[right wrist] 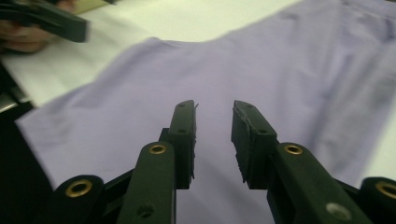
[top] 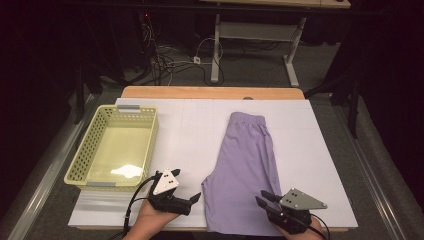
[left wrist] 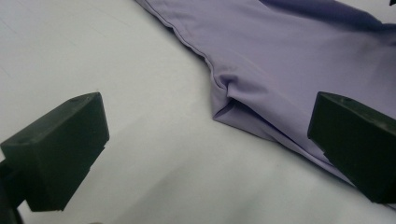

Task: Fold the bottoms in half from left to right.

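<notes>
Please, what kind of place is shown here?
Probably a lab or workshop set up for recording. A table with a white cover holds lilac shorts and a yellow basket; loose cables lie on the floor behind.

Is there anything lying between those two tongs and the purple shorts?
Nothing visible. The left tongs stand wide open just off the shorts' left edge, bare white table between them. The right tongs hang over the cloth's lower right part, jaws slightly apart with nothing between. The basket sits off to the left.
</notes>
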Tool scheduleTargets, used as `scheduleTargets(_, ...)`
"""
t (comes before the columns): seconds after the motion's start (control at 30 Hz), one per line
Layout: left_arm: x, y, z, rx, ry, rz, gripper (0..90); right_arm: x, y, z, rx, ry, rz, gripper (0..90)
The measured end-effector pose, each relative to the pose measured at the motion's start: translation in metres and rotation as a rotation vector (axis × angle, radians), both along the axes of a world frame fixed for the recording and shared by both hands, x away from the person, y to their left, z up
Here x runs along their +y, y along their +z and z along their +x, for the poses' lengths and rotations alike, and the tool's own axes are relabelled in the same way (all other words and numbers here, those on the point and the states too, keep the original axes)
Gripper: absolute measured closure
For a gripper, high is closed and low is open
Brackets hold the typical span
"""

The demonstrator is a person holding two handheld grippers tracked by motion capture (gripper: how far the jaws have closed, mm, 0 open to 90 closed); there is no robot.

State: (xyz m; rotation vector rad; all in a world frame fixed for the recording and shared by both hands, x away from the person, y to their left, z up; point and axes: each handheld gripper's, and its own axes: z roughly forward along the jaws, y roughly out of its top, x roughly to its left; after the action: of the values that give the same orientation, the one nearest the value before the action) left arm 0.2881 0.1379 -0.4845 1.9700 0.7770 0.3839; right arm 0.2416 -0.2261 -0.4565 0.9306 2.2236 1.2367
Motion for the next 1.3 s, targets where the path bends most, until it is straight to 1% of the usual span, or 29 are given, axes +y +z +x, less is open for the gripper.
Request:
scheduleTargets(0.1, 0.001, -0.003, 0.002, 0.014, -0.024, -0.023, 0.0, -0.015, -0.002, 0.004, -0.001, -0.053, 0.002, 70.8)
scheduleTargets(0.2, 0.002, -0.003, 0.001, -0.004, -0.030, -0.031, 0.0, -0.028, -0.004, 0.007, 0.005, -0.106, 0.016, 69.2)
scheduleTargets(0.27, 0.002, -0.003, -0.001, -0.013, -0.037, -0.032, 0.0, -0.033, -0.007, 0.010, 0.014, -0.129, 0.011, 68.0)
scheduleTargets(0.37, 0.002, -0.003, 0.000, -0.011, -0.042, -0.032, 0.0, -0.035, -0.012, 0.017, 0.029, -0.147, 0.005, 67.2)
scheduleTargets(0.43, 0.001, -0.003, -0.001, -0.019, -0.044, -0.021, 0.0, -0.036, -0.016, 0.022, 0.042, -0.155, -0.008, 67.8)
scheduleTargets(0.5, -0.001, -0.003, -0.002, -0.027, -0.046, -0.008, 0.0, -0.038, -0.020, 0.027, 0.066, -0.165, -0.008, 69.4)
scheduleTargets(0.57, -0.002, -0.003, -0.002, -0.031, -0.047, 0.000, 0.0, -0.040, -0.022, 0.030, 0.075, -0.165, -0.013, 74.2)
scheduleTargets(0.63, -0.001, -0.003, -0.002, -0.030, -0.045, -0.003, 0.0, -0.040, -0.021, 0.031, 0.075, -0.169, -0.016, 82.6)
scheduleTargets(0.7, -0.001, -0.003, -0.002, -0.029, -0.043, -0.008, 0.0, -0.041, -0.021, 0.031, 0.073, -0.180, -0.024, 85.6)
scheduleTargets(0.77, -0.001, -0.003, -0.002, -0.031, -0.039, -0.009, 0.0, -0.045, -0.020, 0.032, 0.081, -0.197, -0.014, 85.4)
scheduleTargets(0.9, -0.001, -0.003, -0.002, -0.030, -0.038, -0.010, 0.0, -0.055, -0.023, 0.035, 0.100, -0.231, -0.018, 83.7)
scheduleTargets(1.03, 0.000, -0.002, -0.001, -0.017, -0.030, -0.012, 0.0, -0.060, -0.028, 0.037, 0.117, -0.254, -0.046, 82.2)
scheduleTargets(1.1, 0.000, -0.001, 0.001, -0.016, -0.024, -0.011, 0.0, -0.062, -0.028, 0.038, 0.119, -0.255, -0.037, 80.8)
scheduleTargets(1.17, -0.001, 0.000, 0.004, -0.024, -0.025, 0.007, 0.0, -0.063, -0.027, 0.039, 0.111, -0.252, -0.028, 79.3)
scheduleTargets(1.2, -0.002, 0.001, 0.007, -0.023, -0.026, 0.010, 0.0, -0.063, -0.027, 0.039, 0.108, -0.255, -0.028, 78.9)
scheduleTargets(1.27, -0.005, 0.001, 0.013, -0.009, -0.030, 0.005, 0.0, -0.062, -0.027, 0.040, 0.104, -0.253, -0.034, 77.9)
scheduleTargets(1.3, -0.006, 0.000, 0.015, -0.011, -0.030, 0.011, 0.0, -0.062, -0.027, 0.041, 0.102, -0.249, -0.036, 77.7)
